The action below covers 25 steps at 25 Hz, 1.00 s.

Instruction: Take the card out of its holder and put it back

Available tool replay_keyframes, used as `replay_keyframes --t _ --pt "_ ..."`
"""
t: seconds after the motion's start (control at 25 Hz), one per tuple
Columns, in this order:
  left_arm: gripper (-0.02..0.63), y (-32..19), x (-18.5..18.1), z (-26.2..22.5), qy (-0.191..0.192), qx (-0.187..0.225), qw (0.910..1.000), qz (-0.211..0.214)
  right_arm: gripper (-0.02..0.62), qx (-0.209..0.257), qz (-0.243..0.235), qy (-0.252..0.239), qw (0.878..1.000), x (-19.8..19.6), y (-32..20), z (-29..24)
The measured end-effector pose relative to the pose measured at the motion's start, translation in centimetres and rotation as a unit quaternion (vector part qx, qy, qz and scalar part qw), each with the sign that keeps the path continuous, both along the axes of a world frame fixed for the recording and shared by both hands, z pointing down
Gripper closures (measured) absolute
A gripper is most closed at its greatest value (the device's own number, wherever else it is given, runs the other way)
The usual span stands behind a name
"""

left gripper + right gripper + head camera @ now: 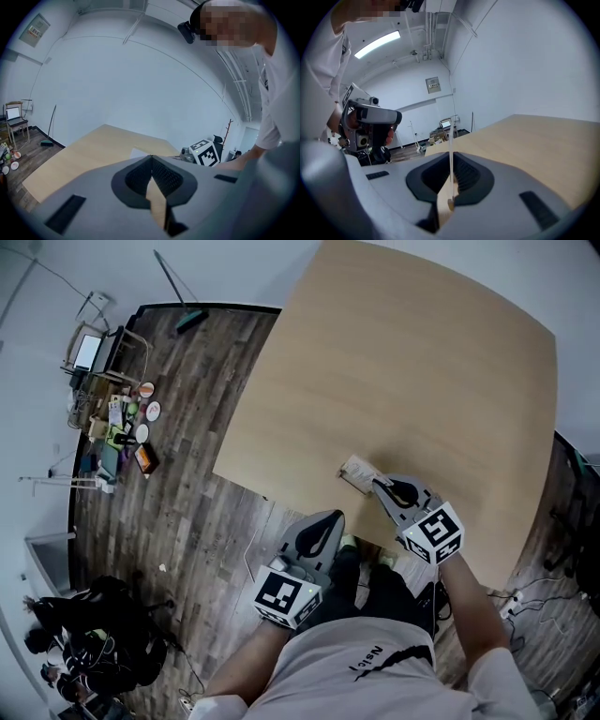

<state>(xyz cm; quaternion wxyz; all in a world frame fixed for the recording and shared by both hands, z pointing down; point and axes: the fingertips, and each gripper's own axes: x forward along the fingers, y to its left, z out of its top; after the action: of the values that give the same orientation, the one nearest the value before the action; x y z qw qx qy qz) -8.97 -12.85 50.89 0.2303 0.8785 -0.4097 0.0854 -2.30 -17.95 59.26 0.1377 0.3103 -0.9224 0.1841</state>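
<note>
Thin white card [451,140], edge-on, clamped in right gripper [451,164] jaws at its small holder [353,468] near the pale wooden table [422,362] edge. Left gripper [329,518]: jaws together, empty, off-table. Step, as judged: extraction. Next: a straight pull, since the holder is unbraced.

We see matt light-wood table [422,362], dark grainy plank floor [187,474], matt grey plastic right gripper [376,482], thin white card [451,145].

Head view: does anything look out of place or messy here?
On the table nothing stands out: only the card holder near its front edge, the right gripper shut on the card. A clutter of dishes and boxes litters the floor at left.
</note>
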Motion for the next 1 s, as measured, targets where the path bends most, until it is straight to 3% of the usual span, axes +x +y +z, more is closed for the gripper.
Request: replay_keyframes --t 1.0 --pt "0.594 2.4 5.9 -13.2 0.041 0.084 0.9955 -0.017 0.569 0.056 0.012 -0.042 0.998 4.8 3.5 -19.6"
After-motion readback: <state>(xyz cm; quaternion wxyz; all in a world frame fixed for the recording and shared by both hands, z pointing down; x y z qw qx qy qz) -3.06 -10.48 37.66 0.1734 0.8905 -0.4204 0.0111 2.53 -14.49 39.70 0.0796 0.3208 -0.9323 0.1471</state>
